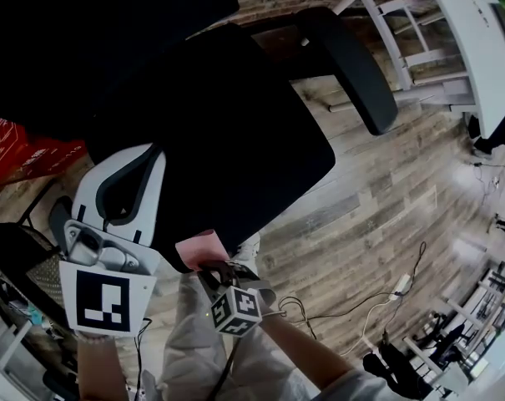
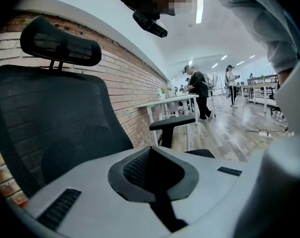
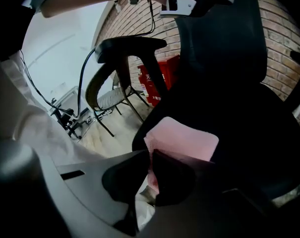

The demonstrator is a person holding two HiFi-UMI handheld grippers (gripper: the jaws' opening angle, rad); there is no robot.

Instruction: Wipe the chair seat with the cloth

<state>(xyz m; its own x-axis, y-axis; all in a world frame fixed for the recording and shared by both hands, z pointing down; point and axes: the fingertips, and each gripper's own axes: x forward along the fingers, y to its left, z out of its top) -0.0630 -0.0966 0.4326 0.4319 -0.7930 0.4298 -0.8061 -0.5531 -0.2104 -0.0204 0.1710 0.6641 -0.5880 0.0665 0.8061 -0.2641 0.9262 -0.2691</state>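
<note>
The black chair seat (image 1: 227, 132) fills the middle of the head view. A pink cloth (image 1: 204, 249) lies on its near edge, spread flat on the seat (image 3: 259, 133) in the right gripper view. My right gripper (image 1: 214, 270) is shut on the near end of that cloth (image 3: 182, 143), its jaws (image 3: 150, 165) pinching the fabric. My left gripper (image 1: 143, 157) hovers at the seat's left side, shut and holding nothing. Its closed tips (image 2: 150, 152) face the mesh backrest (image 2: 50, 128) and headrest (image 2: 60, 46).
A black armrest (image 1: 348, 65) juts out at the seat's far right. A red crate (image 1: 10, 153) sits on the left, white desks (image 1: 477, 48) stand at the upper right, and cables (image 1: 377, 299) trail over the wood floor. Another chair (image 3: 115, 78) stands nearby. People (image 2: 197, 90) stand far off.
</note>
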